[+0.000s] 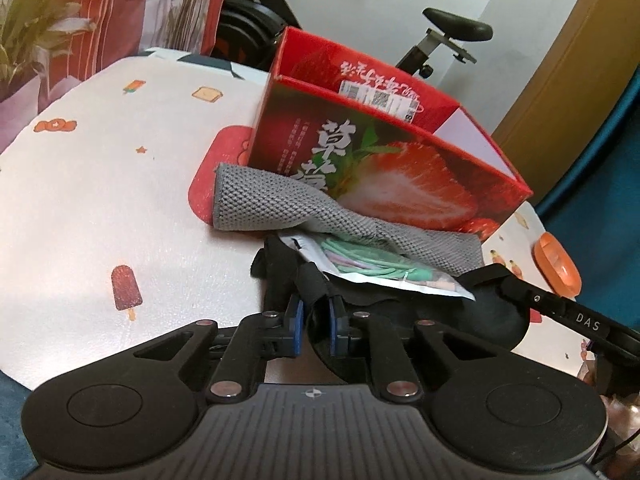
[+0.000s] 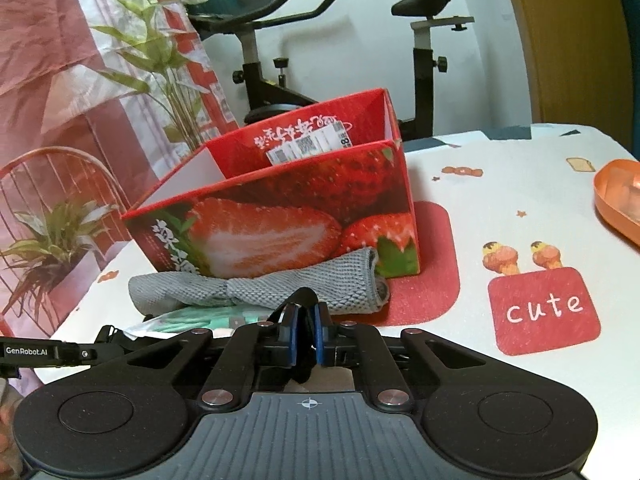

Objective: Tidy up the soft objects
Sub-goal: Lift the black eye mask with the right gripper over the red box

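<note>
Left wrist view: my left gripper (image 1: 316, 312) is nipped down on a fold of black cloth (image 1: 280, 268), jaws narrow, blue pads (image 1: 297, 316) hard against the fabric. Just past it, at one o'clock, a clear packet (image 1: 372, 270) of green bands lies on the black cloth, and my right gripper (image 1: 520, 292) comes in from three o'clock, touching that same dark fabric. Beyond, a grey cloth (image 1: 272, 202) sprawls at twelve o'clock, its far edge against the strawberry box (image 1: 384, 168), which stands open-topped on the table (image 1: 100, 184).

Right wrist view: right gripper (image 2: 306, 330) is clamped tight on a black strap of the cloth (image 2: 302, 300), jaws narrow. Grey cloth (image 2: 256, 288) sits just ahead at twelve, packet (image 2: 192, 316) at ten o'clock, box (image 2: 288, 208) behind. An orange dish (image 2: 616, 196) sits well apart at two o'clock; an exercise bike (image 2: 420, 40) stands beyond the table.
</note>
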A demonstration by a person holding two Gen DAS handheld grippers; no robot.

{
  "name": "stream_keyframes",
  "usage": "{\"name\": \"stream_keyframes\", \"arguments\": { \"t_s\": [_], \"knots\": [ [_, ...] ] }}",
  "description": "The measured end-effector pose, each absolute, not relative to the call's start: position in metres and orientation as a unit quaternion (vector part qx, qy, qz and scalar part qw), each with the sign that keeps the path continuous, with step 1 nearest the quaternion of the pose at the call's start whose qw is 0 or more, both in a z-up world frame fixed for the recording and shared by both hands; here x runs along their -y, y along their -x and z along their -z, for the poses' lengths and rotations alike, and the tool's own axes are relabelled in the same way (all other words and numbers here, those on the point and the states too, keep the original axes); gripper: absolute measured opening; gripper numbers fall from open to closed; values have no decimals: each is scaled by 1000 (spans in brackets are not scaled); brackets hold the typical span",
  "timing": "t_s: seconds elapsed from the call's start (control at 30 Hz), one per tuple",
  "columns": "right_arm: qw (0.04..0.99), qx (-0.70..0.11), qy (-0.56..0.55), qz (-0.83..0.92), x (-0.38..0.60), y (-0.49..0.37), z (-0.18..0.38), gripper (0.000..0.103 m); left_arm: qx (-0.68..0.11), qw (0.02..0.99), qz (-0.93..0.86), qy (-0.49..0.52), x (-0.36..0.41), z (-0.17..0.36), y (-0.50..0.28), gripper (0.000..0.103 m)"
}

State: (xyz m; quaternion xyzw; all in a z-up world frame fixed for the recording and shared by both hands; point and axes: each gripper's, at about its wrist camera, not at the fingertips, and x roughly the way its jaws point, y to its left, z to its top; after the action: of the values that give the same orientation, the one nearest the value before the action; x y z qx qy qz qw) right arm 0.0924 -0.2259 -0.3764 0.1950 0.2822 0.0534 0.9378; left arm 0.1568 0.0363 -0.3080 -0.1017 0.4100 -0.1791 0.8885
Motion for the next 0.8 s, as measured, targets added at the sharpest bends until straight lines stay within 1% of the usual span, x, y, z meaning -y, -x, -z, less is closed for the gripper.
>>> {"name": "stream_keyframes", "arguments": {
  "t_s": [0.33,0.6,0.8],
  "knots": [
    [943,-265,-193,-57,223,-77,364,8,-376,902,188,103,-39,289,-141,11],
    [955,-222,-185,-59,222,-63,346,8,-318,922,202,91,-37,266,-128,10],
    [961,-200,-182,-62,222,-59,337,8,-296,930,195,101,-40,260,-128,10]
  ]
}}
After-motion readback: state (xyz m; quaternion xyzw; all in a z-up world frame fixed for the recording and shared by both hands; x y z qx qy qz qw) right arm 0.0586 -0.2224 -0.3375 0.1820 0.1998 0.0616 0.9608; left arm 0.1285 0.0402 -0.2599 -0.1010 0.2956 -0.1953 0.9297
